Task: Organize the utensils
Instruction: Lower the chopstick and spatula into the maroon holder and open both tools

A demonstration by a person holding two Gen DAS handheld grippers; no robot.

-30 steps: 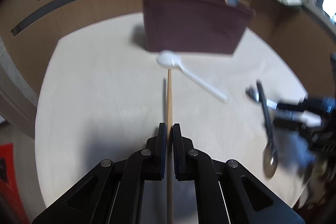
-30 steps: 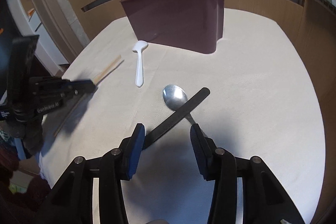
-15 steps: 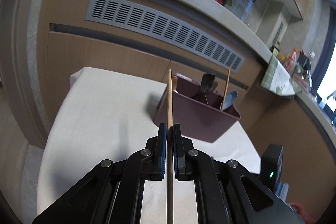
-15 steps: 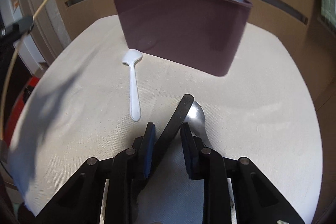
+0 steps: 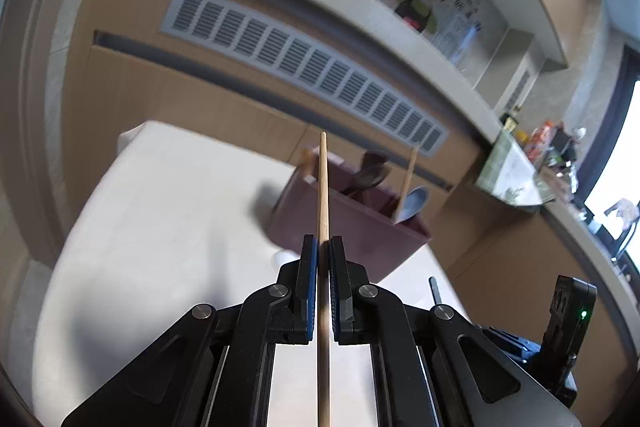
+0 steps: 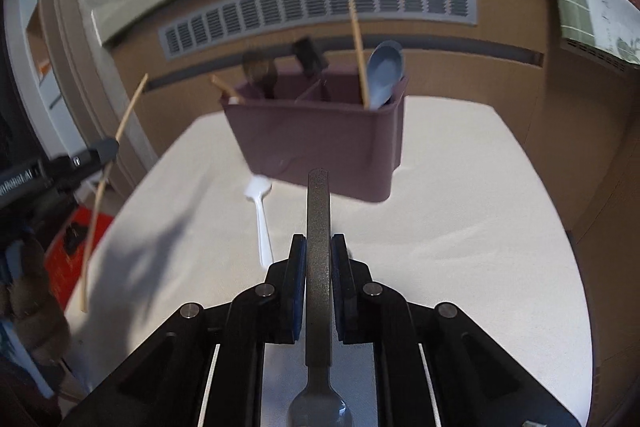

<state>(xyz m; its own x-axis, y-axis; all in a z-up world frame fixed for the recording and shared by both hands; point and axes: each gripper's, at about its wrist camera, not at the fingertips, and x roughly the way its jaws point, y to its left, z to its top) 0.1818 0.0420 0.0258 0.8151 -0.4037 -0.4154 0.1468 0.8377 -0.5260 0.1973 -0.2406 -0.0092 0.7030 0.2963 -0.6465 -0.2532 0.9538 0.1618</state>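
My left gripper [image 5: 323, 247] is shut on a wooden chopstick [image 5: 322, 187] and holds it in the air, tip toward the maroon utensil caddy [image 5: 352, 231]. My right gripper [image 6: 319, 245] is shut on the black handle of a metal spoon [image 6: 318, 223], lifted off the table, bowl end near the camera. The caddy [image 6: 320, 139] stands at the back of the table and holds a chopstick, a blue spoon [image 6: 385, 67] and dark utensils. A white plastic spoon [image 6: 261, 215] lies on the cloth in front of it. The left gripper with its chopstick [image 6: 120, 131] shows at the left of the right wrist view.
The table is covered with a white cloth [image 6: 460, 227]. A wooden wall with a long vent grille [image 6: 320, 11] stands behind the caddy. A counter with clutter [image 5: 540, 155] is at the right. The right gripper's body [image 5: 568, 315] sits at the lower right of the left wrist view.
My right gripper closed on the spoon handle and lifted it off the table. My left gripper raised the chopstick off the cloth and holds it high, facing the caddy.
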